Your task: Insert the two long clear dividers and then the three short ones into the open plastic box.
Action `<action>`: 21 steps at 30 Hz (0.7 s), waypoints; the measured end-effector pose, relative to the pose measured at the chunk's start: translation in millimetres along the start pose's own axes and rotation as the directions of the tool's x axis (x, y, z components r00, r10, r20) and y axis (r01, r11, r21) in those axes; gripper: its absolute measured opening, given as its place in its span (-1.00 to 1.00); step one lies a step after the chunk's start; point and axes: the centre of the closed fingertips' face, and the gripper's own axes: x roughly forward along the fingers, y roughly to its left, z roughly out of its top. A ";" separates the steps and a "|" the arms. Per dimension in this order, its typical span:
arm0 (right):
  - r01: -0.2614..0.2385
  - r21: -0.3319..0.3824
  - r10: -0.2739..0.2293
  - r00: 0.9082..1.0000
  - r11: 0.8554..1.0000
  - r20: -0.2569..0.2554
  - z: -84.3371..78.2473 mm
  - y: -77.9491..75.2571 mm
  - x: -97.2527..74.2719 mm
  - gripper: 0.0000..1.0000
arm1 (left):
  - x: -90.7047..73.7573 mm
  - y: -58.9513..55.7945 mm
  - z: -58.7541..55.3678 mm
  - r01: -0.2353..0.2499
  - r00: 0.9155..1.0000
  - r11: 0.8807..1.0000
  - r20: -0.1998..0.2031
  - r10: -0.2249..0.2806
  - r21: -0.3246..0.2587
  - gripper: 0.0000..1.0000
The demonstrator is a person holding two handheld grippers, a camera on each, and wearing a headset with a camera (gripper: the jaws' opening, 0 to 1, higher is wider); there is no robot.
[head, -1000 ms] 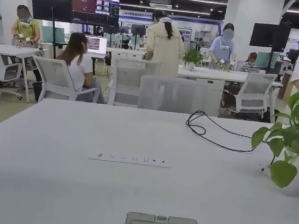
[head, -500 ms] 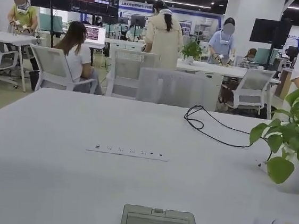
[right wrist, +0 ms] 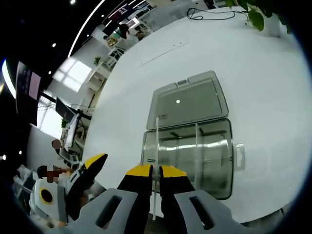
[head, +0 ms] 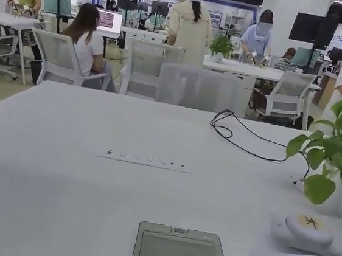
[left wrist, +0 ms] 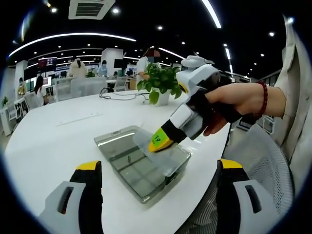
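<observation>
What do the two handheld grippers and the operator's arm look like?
Left gripper and right gripper: white-grey bodies, black jaws, yellow tips. Right one has a green sticker marked 19 near its tip. A dark red bead bracelet sits on the wrist behind it.

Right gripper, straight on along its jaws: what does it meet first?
The right gripper is shut on a clear divider; that divider's tip would meet the open plastic box first, probably near one end, though depth is unclear.
</observation>
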 end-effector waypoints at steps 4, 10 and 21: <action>0.022 0.006 -0.022 0.999 1.000 -0.038 -0.9 -2.2 4.6 -0.87 | 2.6 1.0 0.2 0.013 1.000 1.000 -0.003 -0.013 0.004 1.00; 0.053 0.026 -0.050 0.994 0.998 -0.093 -2.6 -8.8 14.0 -0.87 | 5.6 2.2 0.7 0.025 1.000 1.000 0.004 -0.025 0.000 1.00; 0.075 0.062 -0.064 0.985 0.995 -0.160 -8.0 -15.8 26.7 -0.87 | 8.3 4.8 -7.5 0.026 0.999 1.000 -0.018 -0.026 -0.014 0.98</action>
